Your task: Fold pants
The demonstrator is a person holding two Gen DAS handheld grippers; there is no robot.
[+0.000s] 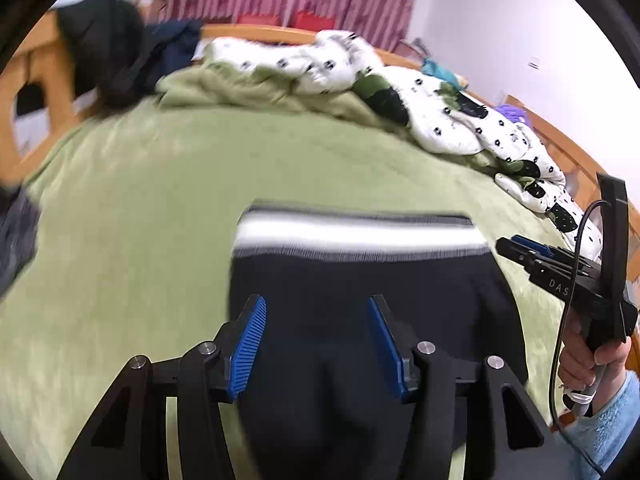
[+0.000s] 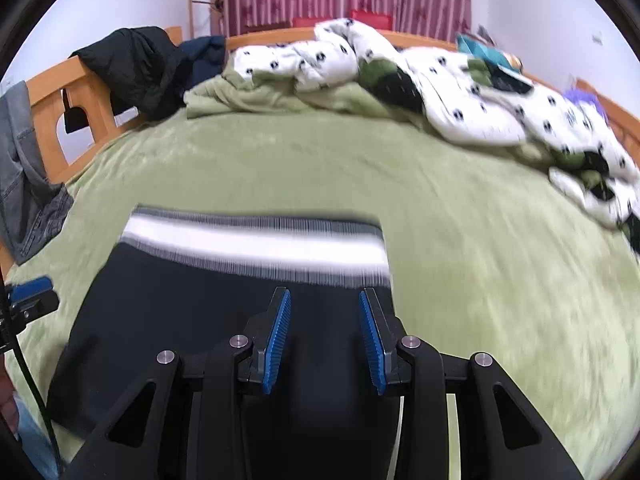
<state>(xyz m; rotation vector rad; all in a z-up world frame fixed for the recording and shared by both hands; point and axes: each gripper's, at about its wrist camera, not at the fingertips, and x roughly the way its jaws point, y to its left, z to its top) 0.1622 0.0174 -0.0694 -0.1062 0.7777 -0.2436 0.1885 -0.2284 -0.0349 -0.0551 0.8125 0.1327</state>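
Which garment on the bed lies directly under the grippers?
The black pants with the white-striped waistband; the black jacket and grey jeans hang over the frame.

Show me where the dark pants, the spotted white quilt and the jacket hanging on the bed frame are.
Dark pants (image 2: 224, 304): right wrist view, on the dark cloth below the striped waistband.
Spotted white quilt (image 2: 472, 104): right wrist view, on its white middle.
Jacket (image 2: 140, 68): right wrist view, on its black bulk.
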